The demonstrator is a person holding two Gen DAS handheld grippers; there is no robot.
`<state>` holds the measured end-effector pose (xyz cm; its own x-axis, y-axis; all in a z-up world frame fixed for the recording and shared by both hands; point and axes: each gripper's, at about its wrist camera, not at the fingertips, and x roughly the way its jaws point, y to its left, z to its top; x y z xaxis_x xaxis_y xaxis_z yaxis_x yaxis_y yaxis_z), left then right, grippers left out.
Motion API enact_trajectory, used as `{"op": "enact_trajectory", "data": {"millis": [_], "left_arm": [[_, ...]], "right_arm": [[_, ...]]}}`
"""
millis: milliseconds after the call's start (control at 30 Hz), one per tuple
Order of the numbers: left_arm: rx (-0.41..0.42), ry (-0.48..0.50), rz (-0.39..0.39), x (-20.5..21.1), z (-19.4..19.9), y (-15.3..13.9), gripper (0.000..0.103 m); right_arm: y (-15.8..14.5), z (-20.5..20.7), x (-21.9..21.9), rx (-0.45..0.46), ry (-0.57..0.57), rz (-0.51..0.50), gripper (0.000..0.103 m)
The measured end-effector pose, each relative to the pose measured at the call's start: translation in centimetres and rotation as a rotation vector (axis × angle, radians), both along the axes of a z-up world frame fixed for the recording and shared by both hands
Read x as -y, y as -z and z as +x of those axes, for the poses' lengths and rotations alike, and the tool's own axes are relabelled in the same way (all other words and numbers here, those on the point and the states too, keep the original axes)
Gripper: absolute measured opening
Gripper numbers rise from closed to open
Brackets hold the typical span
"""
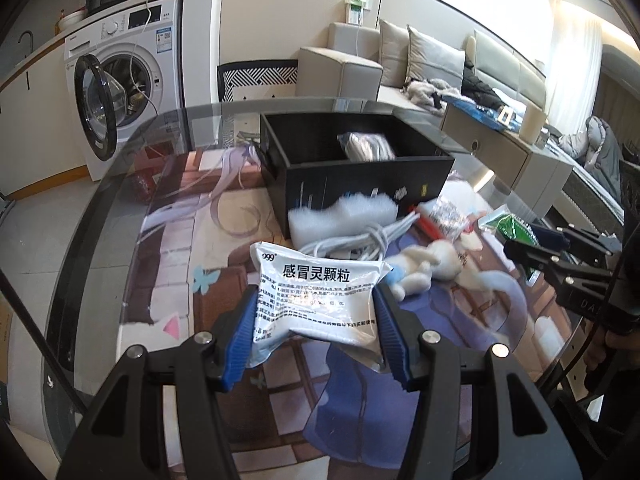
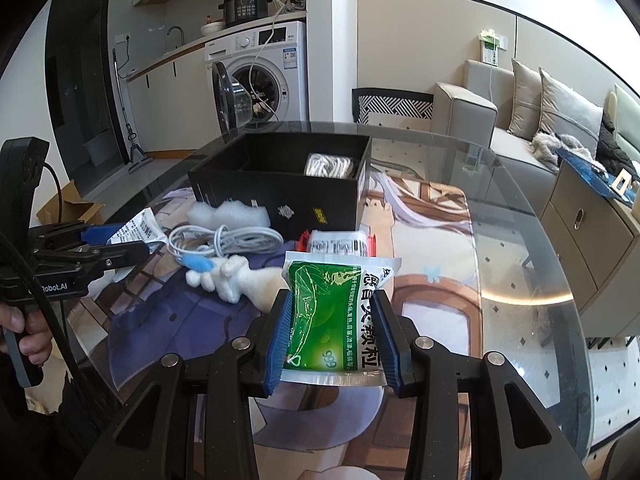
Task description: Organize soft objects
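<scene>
- Left gripper (image 1: 316, 320) clamps a white sachet (image 1: 316, 296), lower centre of the left wrist view; pack is lifted off the tabletop (image 1: 100, 216) and bulges between the blue pads.
- Right gripper (image 2: 332, 336) is closed on a green sachet (image 2: 332, 312), lower centre of the right wrist view, held w/ print sideways.
- Black box (image 2: 280, 192) sits upper centre, open top; a white cord bundle (image 2: 330, 166) already lies in its right part.
- Loose items in front of box: foam piece (image 2: 228, 214), white cable (image 2: 224, 240), plush toy (image 2: 236, 280), red-edged packet (image 2: 340, 244).
- Risk: both packs are soft & slick, gripped near mid-body; a quick swing could let one slide out, esp. the white one, whose lower edge sags.
- Risk: both grippers heading to the same box may collide at its rim.
- Risk: a low pass could snag the cable or knock the toy; a high release may bounce a pack outside the box.
</scene>
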<state>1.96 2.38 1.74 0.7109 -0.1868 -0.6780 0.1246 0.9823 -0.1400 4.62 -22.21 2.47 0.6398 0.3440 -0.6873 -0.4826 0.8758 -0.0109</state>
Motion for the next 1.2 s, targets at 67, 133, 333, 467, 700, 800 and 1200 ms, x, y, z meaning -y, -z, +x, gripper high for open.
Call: {"op": "enact_trajectory", "data": {"millis": [67, 133, 333, 467, 700, 800, 1200], "left_arm": [[0.013, -0.002, -0.005, 0.1, 0.3, -0.5, 0.055], [0.027, -0.004, -0.012, 0.2, 0.6, -0.9, 0.055], [0.067, -0.003, -0.031, 0.6, 1.6, -2.4, 0.055], [0.084, 0.001, -0.049, 0.8, 2.4, -3.3, 0.055], [0.118, -0.008, -0.077, 0.8, 3.8, -4.6, 0.055], [0.127, -0.009, -0.077, 1.0, 4.7, -4.9, 0.055], [0.144, -0.029, -0.097, 1.1, 7.9, -5.6, 0.055]], "right_arm": [[-0.5, 0.1, -0.1, 0.011, -0.006, 0.004, 0.040], [-1.0, 0.2, -0.3, 0.023, -0.012, 0.010, 0.040], [-2.5, 0.9, -1.1, 0.049, -0.042, 0.030, 0.040], [-3.2, 1.3, -1.6, 0.061, -0.067, 0.045, 0.040], [-4.7, 2.1, -2.5, 0.097, -0.111, 0.056, 0.040], [-5.5, 2.9, -2.6, 0.112, -0.115, 0.073, 0.040], [-7.5, 6.2, -3.7, 0.137, -0.138, 0.139, 0.040]]}}
